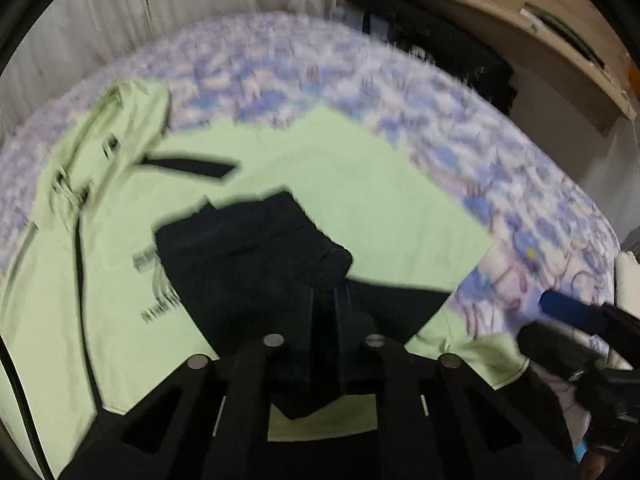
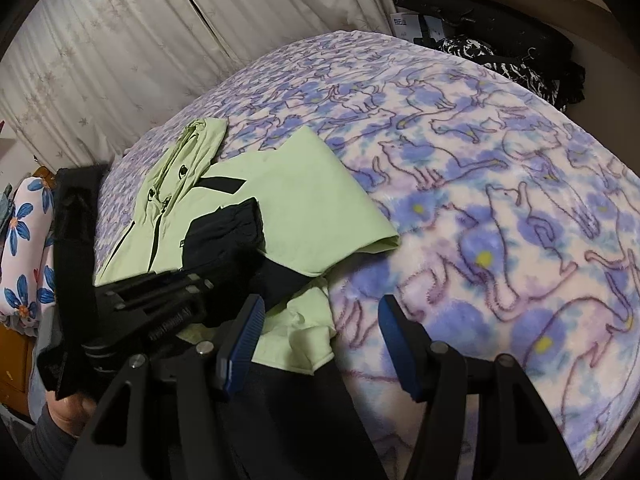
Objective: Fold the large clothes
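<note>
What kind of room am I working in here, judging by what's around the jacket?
Most likely a bedroom. The green jacket lies on a bed covered with a fleecy purple cat-print blanket, pale curtains hang behind it, and a wooden shelf with dark clothes beneath stands beside the bed.

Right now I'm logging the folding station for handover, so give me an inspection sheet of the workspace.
Surface: bed under a fleece blanket printed with blue flowers and animal outlines; mostly bare on the right.
Job's things: light green jacket with dark panels, partly folded, hood toward the curtain; a dark sleeve lies across its body.
Clutter: flowered cushion at the bed's left edge.
Grippers: left gripper shut on dark fabric at the jacket's near edge; right gripper open, nothing between its blue pads, beside the near hem.
Cables: nothing seen.
Surroundings: pale curtain behind the bed; wooden shelf with small items; dark clothes hanging beneath it.
</note>
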`<state>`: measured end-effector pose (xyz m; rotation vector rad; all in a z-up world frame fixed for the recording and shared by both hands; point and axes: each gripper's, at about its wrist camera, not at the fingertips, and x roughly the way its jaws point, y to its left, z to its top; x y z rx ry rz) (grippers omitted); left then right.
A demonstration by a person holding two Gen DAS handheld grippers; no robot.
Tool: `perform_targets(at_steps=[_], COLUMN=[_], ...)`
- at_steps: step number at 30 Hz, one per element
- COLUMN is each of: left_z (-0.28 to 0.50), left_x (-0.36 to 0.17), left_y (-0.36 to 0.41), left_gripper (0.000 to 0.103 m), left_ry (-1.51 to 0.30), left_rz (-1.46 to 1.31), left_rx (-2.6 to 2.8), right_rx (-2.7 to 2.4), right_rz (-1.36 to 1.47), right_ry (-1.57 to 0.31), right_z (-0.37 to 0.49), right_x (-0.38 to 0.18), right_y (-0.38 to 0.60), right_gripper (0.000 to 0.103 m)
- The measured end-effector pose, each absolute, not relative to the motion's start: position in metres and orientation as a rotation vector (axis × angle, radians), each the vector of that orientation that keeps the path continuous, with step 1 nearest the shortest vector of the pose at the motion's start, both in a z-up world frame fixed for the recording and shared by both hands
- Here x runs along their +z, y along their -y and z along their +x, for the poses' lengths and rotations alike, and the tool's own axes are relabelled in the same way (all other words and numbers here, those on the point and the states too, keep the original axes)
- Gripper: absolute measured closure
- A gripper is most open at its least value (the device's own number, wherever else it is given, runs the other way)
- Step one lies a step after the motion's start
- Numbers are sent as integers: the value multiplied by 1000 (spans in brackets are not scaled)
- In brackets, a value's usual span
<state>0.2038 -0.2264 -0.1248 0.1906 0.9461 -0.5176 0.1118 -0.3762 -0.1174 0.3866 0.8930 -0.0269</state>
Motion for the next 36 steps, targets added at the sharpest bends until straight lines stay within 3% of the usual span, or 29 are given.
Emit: perform_targets(at_steps=[7, 14, 16, 18, 20, 21, 24, 32, 34, 35, 36], left_z=[204, 223, 223, 221, 223, 225, 232, 269, 269, 269, 269], left_x=[-66, -115, -135, -152, -160, -161, -161, -187, -184, -180, -177], left_y=[167, 57, 37, 18, 5, -1, -5, 20, 36, 47, 57], left_gripper=[99, 96, 84, 60, 46, 41, 38, 38, 59, 77, 79], left_ry=[-737, -919, -984, -1024, -1030, -1024, -1005, -1125, -1115, -1106, -1101], left_rz=[117, -166, -267, -370, -454, -487, -508, -345, -229, -128, -60], left_rx=[-378, -230, -235, -257, -287, -305, -330, -306, -277, -238, -226], right_rx=[-5, 24, 32, 42, 48, 48, 48, 43, 35, 31, 27], right_rz=[374, 354, 351, 351, 353, 353, 347, 321, 314, 311, 308], right_ry=[-889, -907, -918, -930, -941, -943, -945, -950, -954, -955, -955], right_z=[114, 119, 121, 124, 126, 126, 127, 131, 133, 134, 135], right_x=[-114, -117, -119, -122, -124, -124, -123, -121, -121, -121, -120], right_y=[366, 350, 347, 344, 341, 340, 336, 330, 330, 331, 332], right_gripper=[44, 44, 44, 44, 44, 44, 44, 44, 44, 44, 44])
